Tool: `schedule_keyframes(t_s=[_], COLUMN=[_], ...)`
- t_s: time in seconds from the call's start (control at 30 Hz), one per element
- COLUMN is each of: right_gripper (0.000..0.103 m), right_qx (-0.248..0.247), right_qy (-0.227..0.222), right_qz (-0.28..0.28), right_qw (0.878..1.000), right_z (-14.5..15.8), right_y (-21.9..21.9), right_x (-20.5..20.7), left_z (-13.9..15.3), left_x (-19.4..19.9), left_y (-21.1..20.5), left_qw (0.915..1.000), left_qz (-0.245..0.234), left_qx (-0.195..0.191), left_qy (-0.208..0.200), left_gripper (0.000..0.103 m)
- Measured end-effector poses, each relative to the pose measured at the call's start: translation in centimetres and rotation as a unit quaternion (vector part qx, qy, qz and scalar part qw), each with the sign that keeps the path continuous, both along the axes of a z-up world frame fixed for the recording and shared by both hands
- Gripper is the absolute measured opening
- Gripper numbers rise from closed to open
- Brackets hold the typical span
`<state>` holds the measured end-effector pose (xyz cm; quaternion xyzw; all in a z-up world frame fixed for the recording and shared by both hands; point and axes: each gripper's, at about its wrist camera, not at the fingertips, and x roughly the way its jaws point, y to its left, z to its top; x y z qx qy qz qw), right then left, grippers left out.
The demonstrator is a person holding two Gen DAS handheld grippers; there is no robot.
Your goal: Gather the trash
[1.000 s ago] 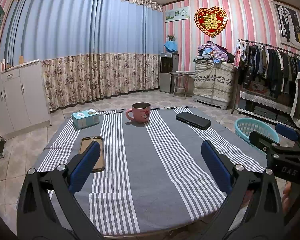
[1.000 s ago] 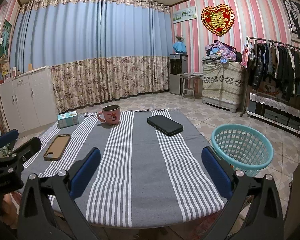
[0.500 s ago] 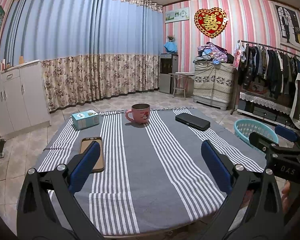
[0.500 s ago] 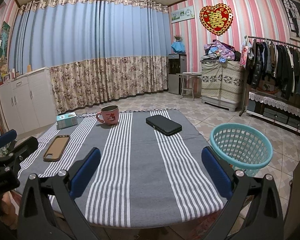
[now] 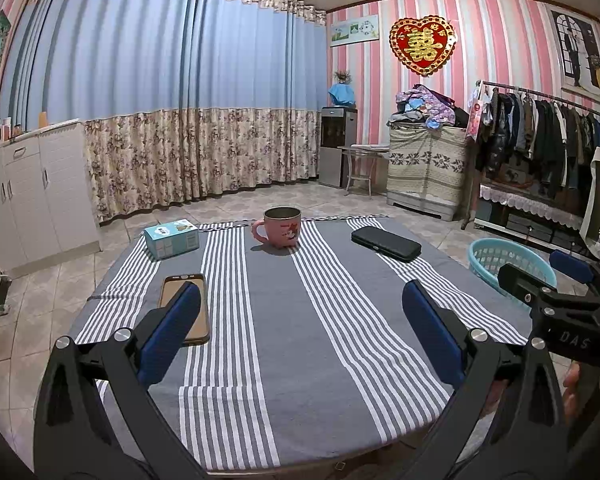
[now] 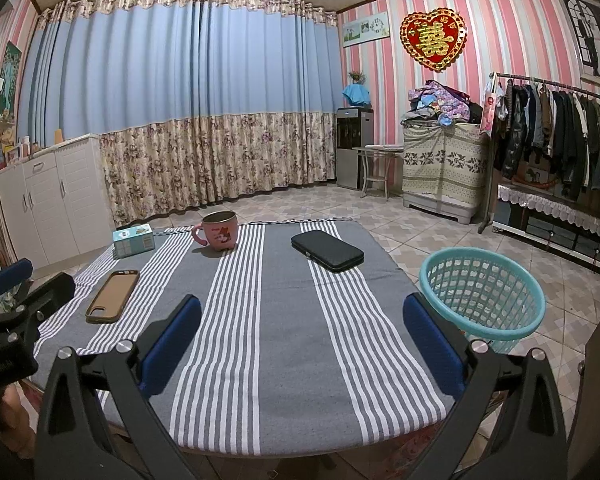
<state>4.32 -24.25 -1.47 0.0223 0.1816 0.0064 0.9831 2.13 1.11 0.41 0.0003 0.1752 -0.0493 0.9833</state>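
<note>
A turquoise plastic basket (image 6: 482,294) stands on the floor at the table's right side; it also shows in the left wrist view (image 5: 508,264). On the striped tablecloth (image 5: 320,320) lie a small light-blue box (image 5: 172,238), a pink mug (image 5: 281,226), a black case (image 5: 386,243) and a phone in a brown case (image 5: 184,308). My left gripper (image 5: 300,328) is open and empty above the near table edge. My right gripper (image 6: 300,340) is open and empty, likewise at the near edge. No crumpled trash is visible.
White cabinets (image 5: 28,196) line the left wall. A clothes rack (image 6: 560,140) and a covered cabinet (image 6: 444,168) stand at the right. Tiled floor (image 6: 420,236) surrounds the table. The same table items show in the right wrist view, such as the mug (image 6: 220,232).
Both grippers have drifted slightly, shifting the view a little; they stay open and empty. Nothing on the table has moved.
</note>
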Motion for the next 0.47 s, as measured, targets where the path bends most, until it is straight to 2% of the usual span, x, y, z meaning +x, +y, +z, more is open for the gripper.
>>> schedule_keyframes(t_s=[0.47], right_gripper=[0.099], right_qx=[0.001], right_qy=[0.000], right_qz=[-0.001], right_qw=[1.000], right_z=[-0.02], right_y=[-0.06], right_x=[-0.02], left_z=[0.34], left_x=[0.42], left_y=[0.65], left_qw=[1.0000], left_qz=[0.004], left_qx=[0.002], left_qy=[0.002], left_gripper=[0.098])
